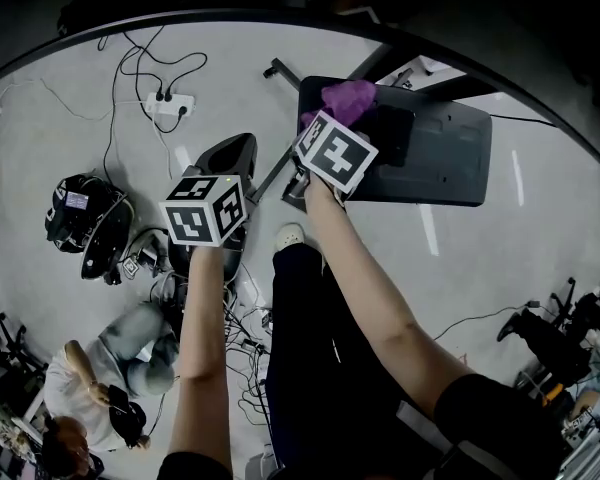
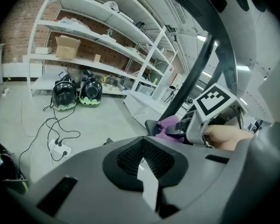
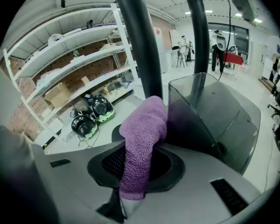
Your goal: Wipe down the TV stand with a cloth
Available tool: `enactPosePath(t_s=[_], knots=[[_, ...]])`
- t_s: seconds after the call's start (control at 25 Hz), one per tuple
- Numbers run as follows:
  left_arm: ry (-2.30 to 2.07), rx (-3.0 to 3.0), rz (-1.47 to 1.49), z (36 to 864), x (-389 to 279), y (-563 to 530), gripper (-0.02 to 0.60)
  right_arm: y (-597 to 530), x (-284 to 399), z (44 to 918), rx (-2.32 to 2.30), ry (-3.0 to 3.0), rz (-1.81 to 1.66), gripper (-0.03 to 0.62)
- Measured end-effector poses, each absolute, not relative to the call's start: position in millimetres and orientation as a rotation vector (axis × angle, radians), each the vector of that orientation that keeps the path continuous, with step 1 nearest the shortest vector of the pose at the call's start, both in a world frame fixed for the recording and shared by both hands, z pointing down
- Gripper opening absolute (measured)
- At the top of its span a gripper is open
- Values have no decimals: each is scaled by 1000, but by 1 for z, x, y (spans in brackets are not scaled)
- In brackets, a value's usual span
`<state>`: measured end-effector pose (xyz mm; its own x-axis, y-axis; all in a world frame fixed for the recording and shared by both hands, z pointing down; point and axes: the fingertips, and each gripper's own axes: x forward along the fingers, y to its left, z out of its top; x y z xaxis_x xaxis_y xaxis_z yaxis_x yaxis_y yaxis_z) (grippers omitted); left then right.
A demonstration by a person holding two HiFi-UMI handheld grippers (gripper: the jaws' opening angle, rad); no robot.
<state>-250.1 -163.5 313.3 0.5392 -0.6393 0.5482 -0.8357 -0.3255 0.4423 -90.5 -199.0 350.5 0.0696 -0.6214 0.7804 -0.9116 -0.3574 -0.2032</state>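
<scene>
So there's one purple cloth [image 3: 142,148], pinched in the right tool [image 3: 130,202], whose jaws are clamped on its lower end. The rest flops up and over, touching the edge of the TV stand [image 3: 214,120], right by one of its two dark poles. In the head view the cloth [image 1: 348,98] sits at about 1 o'clock, on the far-left corner of the stand's [image 1: 440,153] flat black base.

The left tool [image 2: 147,185] is off the stand, out over the floor at around 10 o'clock from it. Its jaws look pressed together with nothing in them.

Each tool has one black-and-white marker cube, so two total.

Further out there's one white power strip [image 1: 170,103] at 11 o'clock with cables trailing off it. Two dark round helmet-looking things [image 2: 65,94] sit side by side on the floor under the white shelves [image 2: 107,36]. One open cardboard box [image 2: 67,46] is on a shelf, can't see what's inside. One person [image 1: 100,368] sits on the floor at 8 o'clock. No writing I can actually read.
</scene>
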Motion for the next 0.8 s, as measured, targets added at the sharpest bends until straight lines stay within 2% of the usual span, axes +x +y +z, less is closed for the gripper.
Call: enactPosePath(t_s=[0.44, 0.8], knots=[[-1219, 2061, 373, 312, -248, -139, 5, -152, -171, 319, 1538, -1944, 919, 91], [-1218, 2015, 384, 329, -246, -127, 5, -132, -158, 361, 1460, -1857, 960, 91]])
